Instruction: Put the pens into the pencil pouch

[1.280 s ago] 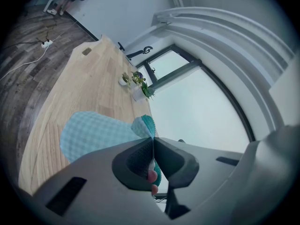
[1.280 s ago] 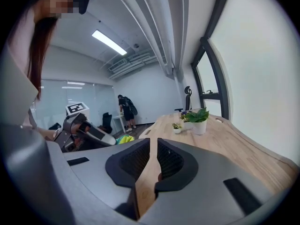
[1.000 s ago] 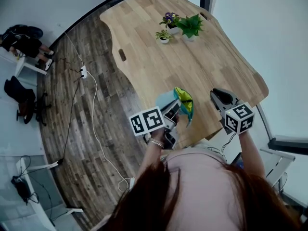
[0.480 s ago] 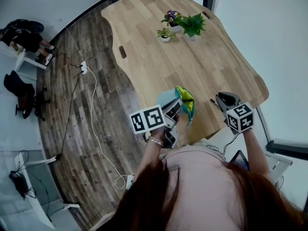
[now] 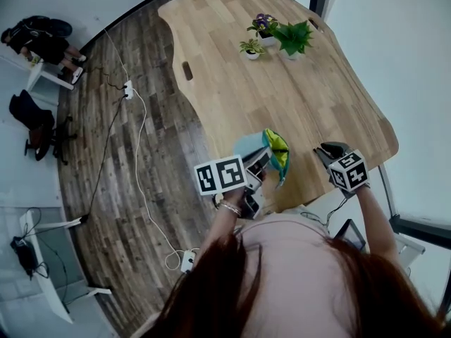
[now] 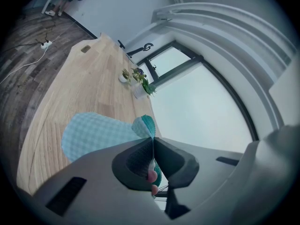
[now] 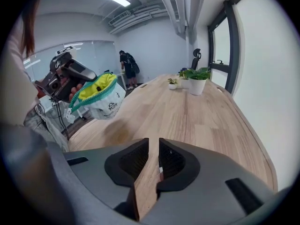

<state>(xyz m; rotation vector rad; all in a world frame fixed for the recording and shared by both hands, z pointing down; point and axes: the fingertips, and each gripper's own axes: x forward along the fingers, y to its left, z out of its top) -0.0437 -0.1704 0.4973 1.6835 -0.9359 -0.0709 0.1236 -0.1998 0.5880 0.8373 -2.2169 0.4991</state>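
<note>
we've got the left claw [image 6: 153, 143] clenched on the rim of the pencil pouch [image 7: 96, 96], its mouth gaping up-left of the right claw [image 7: 153, 149], whose jaws just opened on nothing, and with 0 pens in sight it's either a fresh drop or a reach for more.

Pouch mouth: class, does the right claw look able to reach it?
Probably yes: the left claw holds the pouch up, open; nothing stands between it and the empty right claw, jaws just opening.

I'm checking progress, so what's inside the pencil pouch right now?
Through the open mouth of the pencil pouch, only yellow lining shows, no pens. Its depths are hidden by fabric.
</note>
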